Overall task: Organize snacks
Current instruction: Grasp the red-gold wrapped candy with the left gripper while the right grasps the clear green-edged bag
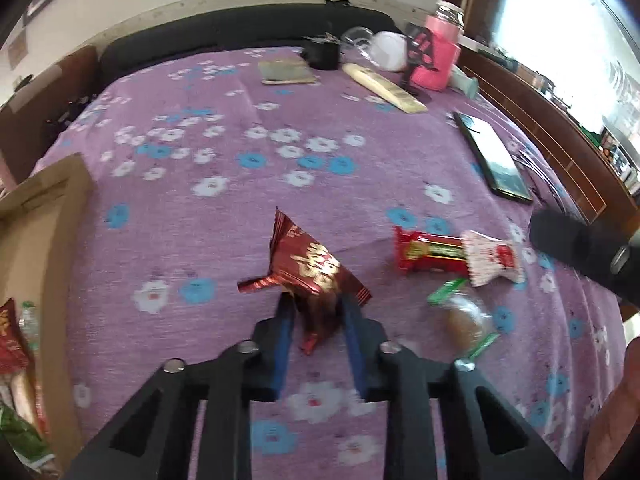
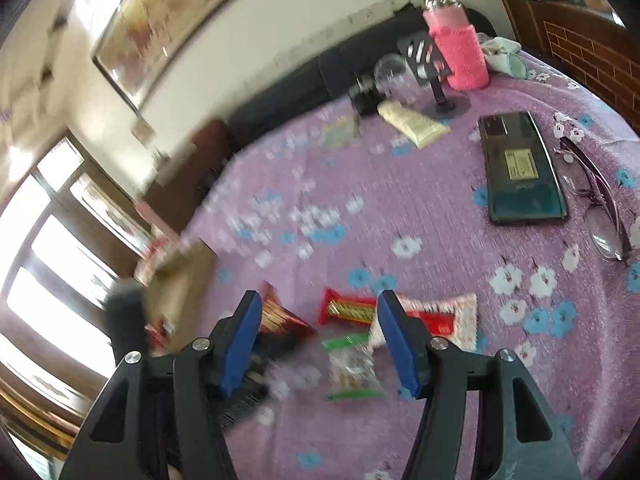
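My left gripper [image 1: 316, 304] is shut on a dark red snack packet with gold writing [image 1: 310, 266] and holds it above the purple flowered cloth. To its right lie a red bar [image 1: 430, 255], a white and red packet [image 1: 494, 260] and a clear green-edged cookie packet [image 1: 464, 316]. A cardboard box [image 1: 48, 216] with several snacks inside stands at the left. My right gripper [image 2: 316, 310] is open and empty, above the red bar [image 2: 348, 310], the white and red packet [image 2: 440, 316] and the cookie packet [image 2: 352, 368]. The dark red packet [image 2: 280, 318] shows beside its left finger.
A phone [image 2: 520, 168] and glasses [image 2: 596, 204] lie at the right. A pink bottle [image 2: 458, 52], a phone stand [image 2: 428, 64], a glass [image 2: 394, 76], a cream tube [image 2: 412, 122] and a black pot [image 1: 322, 54] stand at the far edge. A dark sofa lies beyond.
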`<state>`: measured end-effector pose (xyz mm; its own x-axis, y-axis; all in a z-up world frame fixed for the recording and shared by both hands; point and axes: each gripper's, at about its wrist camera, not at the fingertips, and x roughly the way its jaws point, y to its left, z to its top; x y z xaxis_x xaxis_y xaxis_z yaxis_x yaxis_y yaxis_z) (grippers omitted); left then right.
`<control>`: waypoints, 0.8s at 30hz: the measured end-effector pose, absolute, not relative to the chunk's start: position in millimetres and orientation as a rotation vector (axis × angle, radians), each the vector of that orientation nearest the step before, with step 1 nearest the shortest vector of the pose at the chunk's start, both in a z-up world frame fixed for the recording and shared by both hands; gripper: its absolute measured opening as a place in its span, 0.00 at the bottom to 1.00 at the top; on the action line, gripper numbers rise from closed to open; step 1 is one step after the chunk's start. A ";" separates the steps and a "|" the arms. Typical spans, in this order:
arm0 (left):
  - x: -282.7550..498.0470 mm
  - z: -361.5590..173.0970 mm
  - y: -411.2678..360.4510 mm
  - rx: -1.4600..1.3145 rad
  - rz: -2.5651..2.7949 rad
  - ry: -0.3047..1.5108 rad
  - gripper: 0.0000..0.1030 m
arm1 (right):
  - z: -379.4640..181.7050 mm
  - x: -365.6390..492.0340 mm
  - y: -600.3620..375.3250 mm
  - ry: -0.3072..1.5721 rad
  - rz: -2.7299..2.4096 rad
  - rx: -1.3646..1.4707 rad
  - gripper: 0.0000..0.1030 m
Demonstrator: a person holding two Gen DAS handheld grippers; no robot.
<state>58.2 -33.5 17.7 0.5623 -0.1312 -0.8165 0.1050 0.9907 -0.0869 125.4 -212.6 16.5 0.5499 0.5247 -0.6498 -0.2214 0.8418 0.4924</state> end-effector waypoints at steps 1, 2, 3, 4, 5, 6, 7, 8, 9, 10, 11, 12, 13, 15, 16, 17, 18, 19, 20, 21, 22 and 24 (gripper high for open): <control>58.0 17.4 -25.5 -0.037 -0.127 0.965 0.21 | 10.1 126.0 -207.1 0.936 0.454 0.364 0.57; 58.3 16.5 -19.7 -0.047 -0.120 0.965 0.21 | 5.4 126.5 -202.2 0.972 0.452 0.344 0.53; 58.9 15.2 -13.5 -0.060 -0.118 0.965 0.21 | 0.3 126.8 -197.4 1.004 0.434 0.315 0.49; 59.5 12.7 -8.5 -0.071 -0.126 0.967 0.21 | -2.9 127.0 -194.4 1.021 0.419 0.295 0.44; 58.8 12.5 -6.4 -0.071 -0.132 0.954 0.21 | -7.7 127.7 -189.8 1.048 0.399 0.261 0.42; 58.6 12.2 -6.3 -0.070 -0.133 0.949 0.21 | -10.7 127.9 -187.3 1.063 0.392 0.243 0.41; 59.3 11.7 -6.8 -0.070 -0.134 0.946 0.21 | -12.6 127.8 -185.9 1.069 0.393 0.233 0.40; 59.7 11.5 -7.3 -0.069 -0.137 0.941 0.21 | -13.8 127.4 -183.5 1.072 0.389 0.210 0.40; 60.7 11.2 -7.6 -0.072 -0.139 0.939 0.21 | -14.7 127.3 -181.6 1.070 0.381 0.188 0.40; 60.7 11.3 -6.5 -0.080 -0.143 0.939 0.21 | -15.6 126.8 -180.5 1.067 0.377 0.174 0.40; 61.6 11.7 -6.1 -0.089 -0.149 0.941 0.23 | -17.2 126.3 -177.8 1.067 0.370 0.152 0.40; 61.5 12.2 -4.2 -0.105 -0.160 0.942 0.28 | -18.6 126.6 -175.9 1.068 0.367 0.139 0.40; 61.6 13.0 -1.8 -0.122 -0.169 0.945 0.31 | -20.5 126.9 -173.7 1.070 0.360 0.121 0.39; 59.8 16.4 1.6 -0.148 -0.176 0.935 0.49 | -21.6 124.9 -168.3 1.040 0.322 0.062 0.29; 58.6 19.8 3.9 -0.163 -0.180 0.920 0.52 | -22.0 124.7 -166.6 1.030 0.318 0.049 0.28; 58.3 22.5 4.9 -0.172 -0.182 0.909 0.55 | -21.9 123.7 -164.6 1.020 0.315 0.034 0.28; 58.1 25.2 6.6 -0.182 -0.182 0.899 0.60 | -21.4 123.1 -162.2 1.014 0.314 0.020 0.28; 58.2 27.5 8.4 -0.195 -0.177 0.892 0.63 | -21.2 122.3 -160.4 1.005 0.315 0.005 0.27; 59.0 28.7 9.8 -0.207 -0.166 0.894 0.68 | -21.1 121.7 -159.6 0.998 0.313 -0.001 0.27; 60.3 30.3 11.7 -0.227 -0.159 0.907 0.69 | -20.8 121.6 -159.8 0.995 0.314 0.001 0.27; 61.6 31.5 12.6 -0.240 -0.162 0.915 0.69 | -19.7 121.3 -161.3 0.991 0.333 0.017 0.27; 65.8 34.2 12.9 -0.257 -0.148 0.933 0.69 | -17.1 120.6 -163.1 0.981 0.350 0.038 0.27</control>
